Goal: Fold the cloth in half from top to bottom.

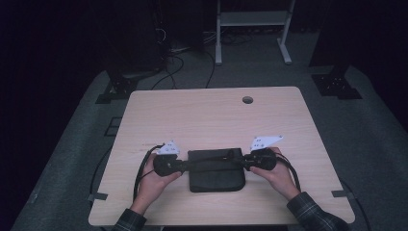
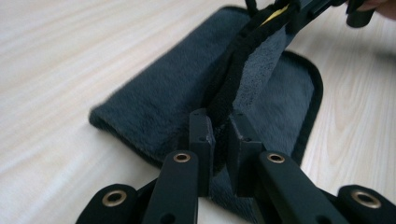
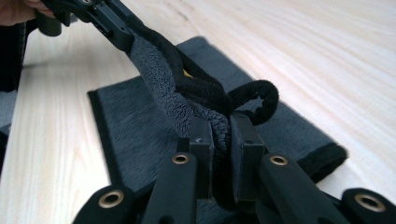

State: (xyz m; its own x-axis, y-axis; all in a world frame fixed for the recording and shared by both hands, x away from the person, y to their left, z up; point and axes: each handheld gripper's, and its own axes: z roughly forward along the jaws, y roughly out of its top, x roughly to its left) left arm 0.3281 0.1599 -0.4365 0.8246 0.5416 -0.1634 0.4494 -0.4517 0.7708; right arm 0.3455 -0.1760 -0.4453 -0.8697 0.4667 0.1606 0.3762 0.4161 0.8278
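Hidden and cut-off parts around the dark grey cloth (image 1: 215, 174)

In the left gripper view the cloth's near edge lies behind the left gripper (image 2: 219, 135); a yellow tag (image 2: 275, 13) inside its raised hem is too small to read.

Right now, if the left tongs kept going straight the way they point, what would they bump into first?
Probably the right tongs. The left tongs are shut on the raised edge of the dark cloth, and that edge runs straight to the other tongs. Depth is hard to judge.

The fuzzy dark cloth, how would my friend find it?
Look at the wooden table, near the edge closest to the person. Between the two hands lies a dark grey cloth, folded flat. It is fuzzy with a black border, pinched by the left gripper and right gripper.
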